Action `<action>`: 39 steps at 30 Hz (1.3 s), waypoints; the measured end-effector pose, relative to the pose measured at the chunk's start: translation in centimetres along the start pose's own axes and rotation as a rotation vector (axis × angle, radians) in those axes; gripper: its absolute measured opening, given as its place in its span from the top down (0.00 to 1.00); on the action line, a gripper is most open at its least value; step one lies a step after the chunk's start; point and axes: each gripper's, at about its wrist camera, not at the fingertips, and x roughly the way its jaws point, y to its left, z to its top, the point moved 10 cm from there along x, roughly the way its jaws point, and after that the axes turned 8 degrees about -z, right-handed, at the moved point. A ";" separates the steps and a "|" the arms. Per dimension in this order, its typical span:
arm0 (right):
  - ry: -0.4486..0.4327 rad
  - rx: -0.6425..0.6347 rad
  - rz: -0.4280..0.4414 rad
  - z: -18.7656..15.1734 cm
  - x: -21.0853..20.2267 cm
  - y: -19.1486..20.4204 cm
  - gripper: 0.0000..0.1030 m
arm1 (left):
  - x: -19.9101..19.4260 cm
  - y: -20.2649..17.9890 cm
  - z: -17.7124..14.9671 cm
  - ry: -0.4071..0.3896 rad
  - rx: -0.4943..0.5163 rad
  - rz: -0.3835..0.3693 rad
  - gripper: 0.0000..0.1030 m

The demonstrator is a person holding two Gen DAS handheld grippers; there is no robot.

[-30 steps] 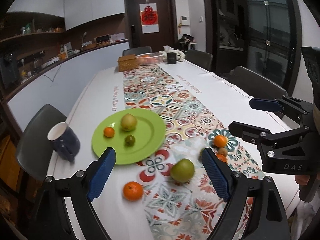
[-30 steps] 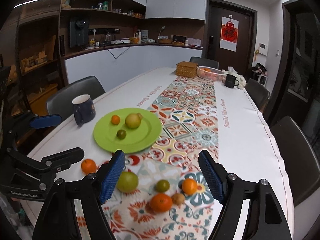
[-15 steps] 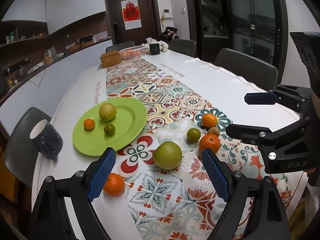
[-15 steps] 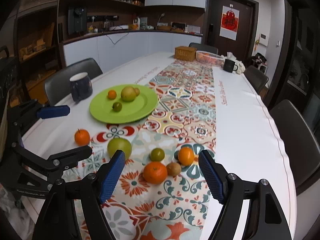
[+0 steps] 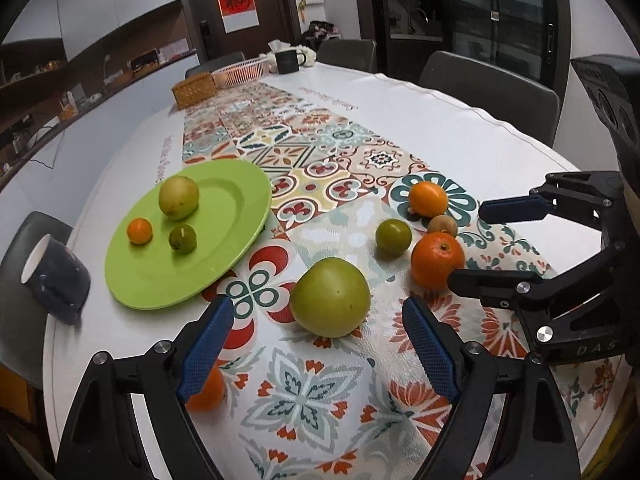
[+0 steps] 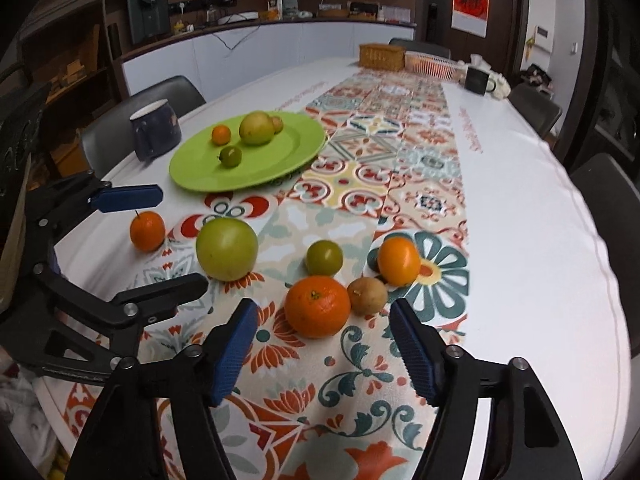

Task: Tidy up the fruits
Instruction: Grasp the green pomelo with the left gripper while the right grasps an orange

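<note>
Loose fruit lies on the patterned runner: a big green apple (image 5: pixel 330 298), a large orange (image 6: pixel 318 306), a small green fruit (image 6: pixel 324 258), a brown fruit (image 6: pixel 367 295), a mandarin (image 6: pixel 399 261) and a small orange (image 6: pixel 147 231). The green plate (image 5: pixel 224 216) holds a yellow-green fruit (image 5: pixel 179 197), a small orange and a small green fruit. My left gripper (image 5: pixel 318 344) is open, low over the cloth, with the apple just ahead of its fingertips. My right gripper (image 6: pixel 324 344) has its jaws closing. The large orange sits just beyond its pads, untouched.
A navy mug (image 5: pixel 56 280) stands left of the plate near the table edge. A wicker box (image 6: pixel 380 56), a pink basket (image 6: pixel 430 66) and a dark mug (image 6: pixel 478 79) stand at the far end. Grey chairs ring the table.
Both grippers have come down and closer to the loose fruit, which now looks much larger. The right gripper's pads stand nearer together than before.
</note>
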 end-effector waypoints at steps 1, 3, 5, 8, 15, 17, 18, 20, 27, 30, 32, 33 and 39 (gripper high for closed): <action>0.008 0.002 0.002 -0.1 0.4 -0.1 0.36 | 0.4 0.1 0.0 0.008 -0.005 -0.002 0.16; 0.028 0.011 0.009 -0.5 1.0 -0.2 0.40 | 1.1 0.1 -0.1 0.023 -0.015 -0.014 0.17; 0.037 0.013 0.019 -0.6 1.4 -0.2 0.41 | 1.7 0.0 -0.2 0.036 -0.022 -0.025 0.21; 0.043 0.003 0.025 -0.7 1.8 0.1 0.43 | 2.6 0.1 -0.3 0.054 -0.035 -0.037 0.25; 0.057 -0.020 0.047 -0.5 2.8 0.7 0.48 | 3.7 0.3 -0.6 0.080 -0.087 -0.067 0.39; 0.061 -0.018 0.048 -0.4 3.1 0.7 0.48 | 4.1 0.4 -0.7 0.092 -0.108 -0.079 0.46; 0.062 -0.016 0.049 -0.4 3.1 0.7 0.50 | 4.2 0.4 -0.7 0.095 -0.120 -0.090 0.47; 0.067 -0.015 0.058 -0.4 3.3 0.8 0.54 | 4.2 0.3 -0.8 0.097 -0.138 -0.104 0.50; 0.066 -0.005 0.056 -0.5 3.4 0.9 0.57 | 4.0 0.4 -1.0 0.109 -0.173 -0.091 0.51; 0.058 0.000 0.053 -0.4 3.1 0.7 0.57 | 3.4 0.4 -1.1 0.110 -0.197 -0.085 0.51; 0.052 0.003 0.054 -0.3 2.9 0.7 0.57 | 2.7 0.4 -1.2 0.103 -0.210 -0.084 0.51; 0.048 0.005 0.055 -0.2 2.8 0.7 0.57 | 2.5 0.4 -1.2 0.101 -0.211 -0.081 0.51; 0.013 0.006 0.069 0.7 1.2 1.2 0.58 | 0.4 0.9 -1.0 0.067 -0.232 -0.049 0.51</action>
